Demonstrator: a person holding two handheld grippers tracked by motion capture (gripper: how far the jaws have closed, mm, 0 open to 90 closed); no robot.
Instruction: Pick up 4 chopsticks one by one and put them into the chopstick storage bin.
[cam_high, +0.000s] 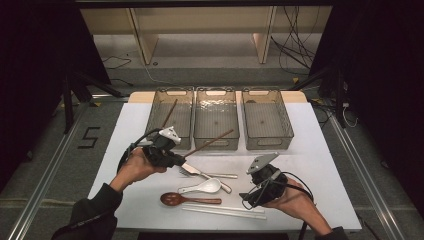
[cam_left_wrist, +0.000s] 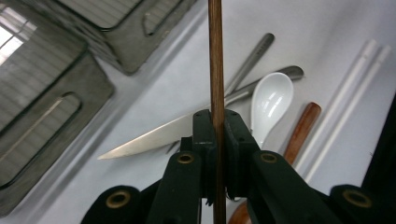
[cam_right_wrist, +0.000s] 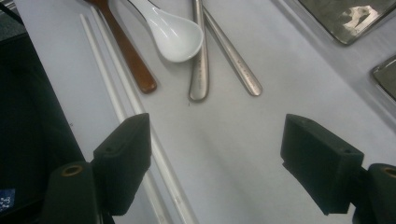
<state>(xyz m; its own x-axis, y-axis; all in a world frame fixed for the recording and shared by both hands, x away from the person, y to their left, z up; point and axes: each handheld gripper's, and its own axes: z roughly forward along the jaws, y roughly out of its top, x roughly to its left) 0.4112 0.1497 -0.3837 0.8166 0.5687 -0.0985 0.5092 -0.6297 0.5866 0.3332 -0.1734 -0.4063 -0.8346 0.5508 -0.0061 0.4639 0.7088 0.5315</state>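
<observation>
Sorting cutlery into bins, mid-carry: left gripper (cam_high: 181, 161) is clenched on a brown chopstick (cam_high: 210, 142), lifted above the table, tip over the middle bin (cam_high: 216, 120). Next move likely needs lowering it into a bin, then letting go. Right gripper (cam_right_wrist: 215, 163) gapes wide, holding nothing, over white chopsticks (cam_right_wrist: 122, 88).

Three bins (cam_high: 168, 118), two brown chopsticks (cam_high: 209, 143), two white chopsticks (cam_high: 225, 210), two spoons (cam_high: 202, 187), one knife (cam_left_wrist: 144, 140), one fork (cam_high: 186, 172).

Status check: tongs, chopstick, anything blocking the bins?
Left tongs shut on brown chopstick, lifted, tip at middle bin. Right tongs open, empty, above white chopsticks. Another brown chopstick already in left bin. Nothing blocking.
</observation>
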